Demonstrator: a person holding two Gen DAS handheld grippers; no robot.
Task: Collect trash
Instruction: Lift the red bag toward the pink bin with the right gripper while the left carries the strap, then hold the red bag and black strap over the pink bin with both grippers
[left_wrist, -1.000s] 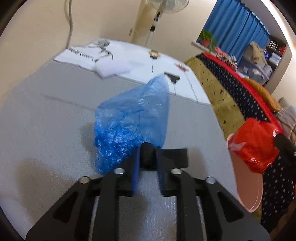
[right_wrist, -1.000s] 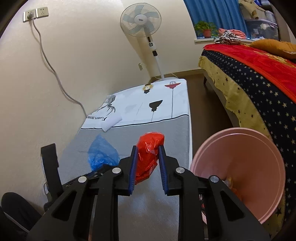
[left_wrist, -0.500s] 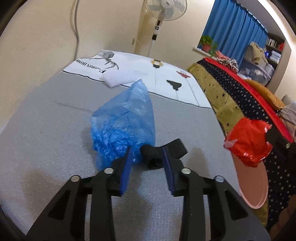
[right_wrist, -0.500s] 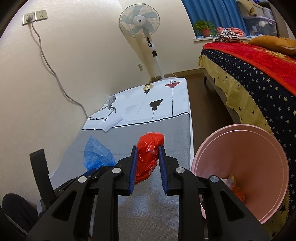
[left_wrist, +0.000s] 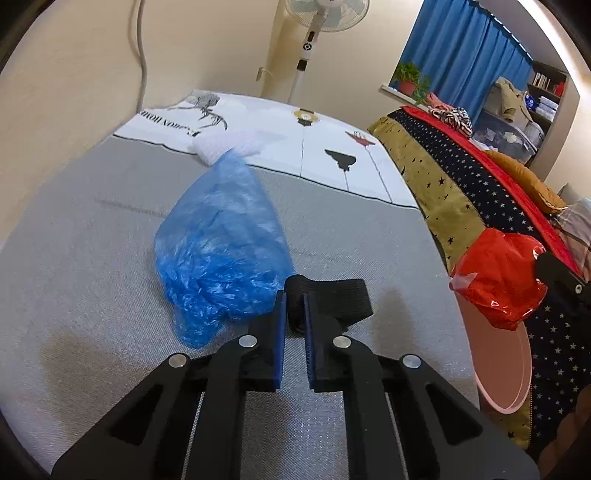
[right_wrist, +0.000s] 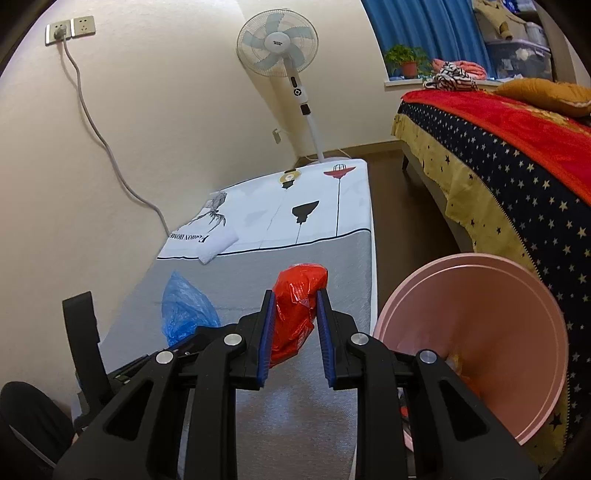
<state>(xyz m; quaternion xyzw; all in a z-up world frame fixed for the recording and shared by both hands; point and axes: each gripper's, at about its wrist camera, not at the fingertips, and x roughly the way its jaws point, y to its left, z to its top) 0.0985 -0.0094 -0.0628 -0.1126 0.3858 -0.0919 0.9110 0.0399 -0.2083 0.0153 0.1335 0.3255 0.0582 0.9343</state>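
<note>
A crumpled blue plastic bag lies on the grey mattress, just ahead and left of my left gripper. The left gripper's jaws stand close together around a black strap loop, beside the bag, not on it. My right gripper is shut on a crumpled red plastic bag, held above the mattress edge beside the pink bin. The red bag also shows at the right of the left wrist view. The blue bag shows in the right wrist view too.
A white folded cloth lies on the white printed sheet at the far end. A standing fan is by the wall. A bed with a starred cover stands at the right. The pink bin holds some scraps.
The left gripper's jaws opened, then narrowed again around the black strap, and it shifted right of the blue bag. The right gripper holds the red bag almost still beside the bin.
</note>
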